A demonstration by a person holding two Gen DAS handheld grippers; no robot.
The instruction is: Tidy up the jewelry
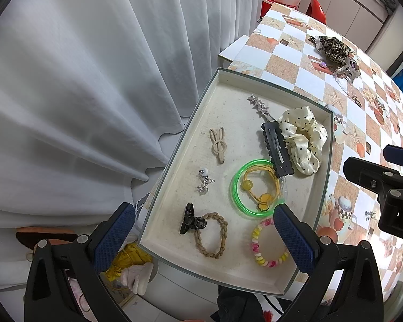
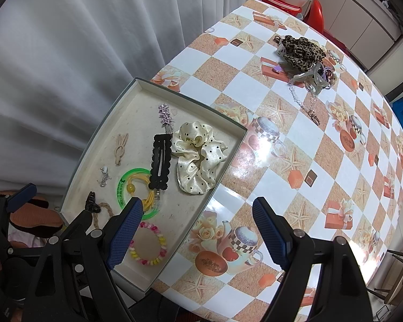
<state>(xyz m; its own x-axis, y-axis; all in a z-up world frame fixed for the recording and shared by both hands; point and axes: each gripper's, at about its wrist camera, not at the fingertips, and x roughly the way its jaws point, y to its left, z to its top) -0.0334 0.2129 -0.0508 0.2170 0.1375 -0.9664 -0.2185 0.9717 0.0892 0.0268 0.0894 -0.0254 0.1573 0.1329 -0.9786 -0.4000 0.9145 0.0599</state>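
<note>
Both tongs, left (image 1: 201,234) & right (image 2: 198,230), wide open, empty.

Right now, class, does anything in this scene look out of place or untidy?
Yes. A leopard-print scrunchie, a clear claw clip and a chain lie heaped on the tablecloth, far from the tray holding the other accessories.

Both tools point steeply downward, side by side, each with its two blue-padded fingers spread wide and nothing between them. The left tool (image 1: 204,236) hangs over the table's near left corner. The right tool (image 2: 198,230) hangs just beside it, further in along the table's near edge.
</note>
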